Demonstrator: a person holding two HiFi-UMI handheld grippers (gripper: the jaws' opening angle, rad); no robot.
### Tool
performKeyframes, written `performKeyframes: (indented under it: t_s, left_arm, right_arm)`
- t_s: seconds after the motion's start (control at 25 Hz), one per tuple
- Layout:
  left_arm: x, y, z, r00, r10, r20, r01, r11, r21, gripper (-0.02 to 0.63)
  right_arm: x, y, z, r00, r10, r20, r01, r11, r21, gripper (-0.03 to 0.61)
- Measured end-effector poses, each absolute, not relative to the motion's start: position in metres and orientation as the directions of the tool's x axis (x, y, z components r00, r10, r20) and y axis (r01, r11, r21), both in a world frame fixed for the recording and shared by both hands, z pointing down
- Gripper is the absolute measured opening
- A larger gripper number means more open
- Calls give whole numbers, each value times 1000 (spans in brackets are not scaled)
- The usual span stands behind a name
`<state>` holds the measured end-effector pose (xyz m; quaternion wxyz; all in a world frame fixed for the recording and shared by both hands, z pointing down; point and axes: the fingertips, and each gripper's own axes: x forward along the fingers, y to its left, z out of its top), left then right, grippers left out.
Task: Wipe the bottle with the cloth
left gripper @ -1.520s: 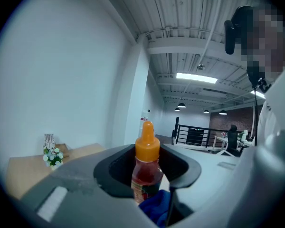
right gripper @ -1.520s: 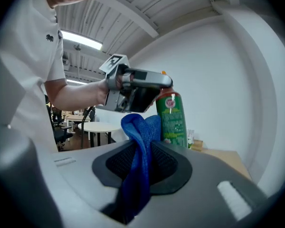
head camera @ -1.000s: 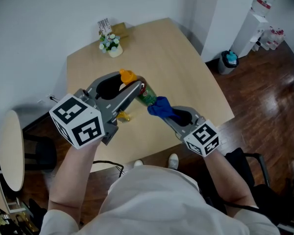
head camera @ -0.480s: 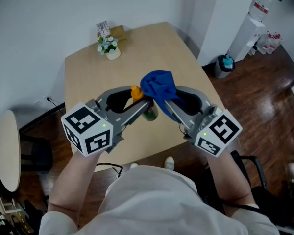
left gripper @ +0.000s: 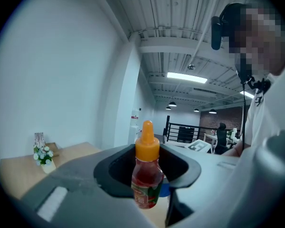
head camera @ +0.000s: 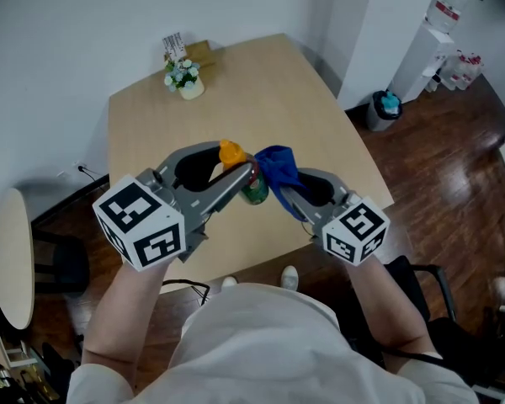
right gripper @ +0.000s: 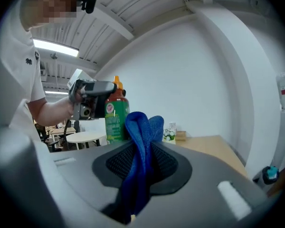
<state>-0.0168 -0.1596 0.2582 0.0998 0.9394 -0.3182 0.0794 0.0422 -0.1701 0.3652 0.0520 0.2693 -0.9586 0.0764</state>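
My left gripper (head camera: 246,178) and right gripper (head camera: 279,194) are grey moulded shells with black meshed pads (right gripper: 118,160) inside the jaws. Nearer my white short-sleeved shirt (head camera: 261,343), each carries a white cube (head camera: 140,223) printed with black square markers.

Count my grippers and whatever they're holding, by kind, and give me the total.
grippers: 2, the left gripper and the right gripper
bottle: 1
cloth: 1
Total: 4
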Motion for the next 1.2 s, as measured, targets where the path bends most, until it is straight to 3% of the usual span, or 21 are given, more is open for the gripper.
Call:
performKeyframes:
  t_s: [0.32, 0.76, 1.2]
  left_arm:
    - [-9, -157, 235, 800, -577, 168, -596, -795, 110, 156]
    - [3, -155, 241, 820, -546, 175, -568, -813, 126, 156]
    - [-12, -165, 263, 782, -581, 225, -612, -784, 102, 156]
  right_arm:
    - [58, -179, 418, -821, -524, 229, -566, 801, -196, 94]
    - [-16, -144, 411, -897, -338, 286, -388, 911, -138, 94]
    - [18, -151, 428, -863, -366, 347, -433, 891, -137, 94]
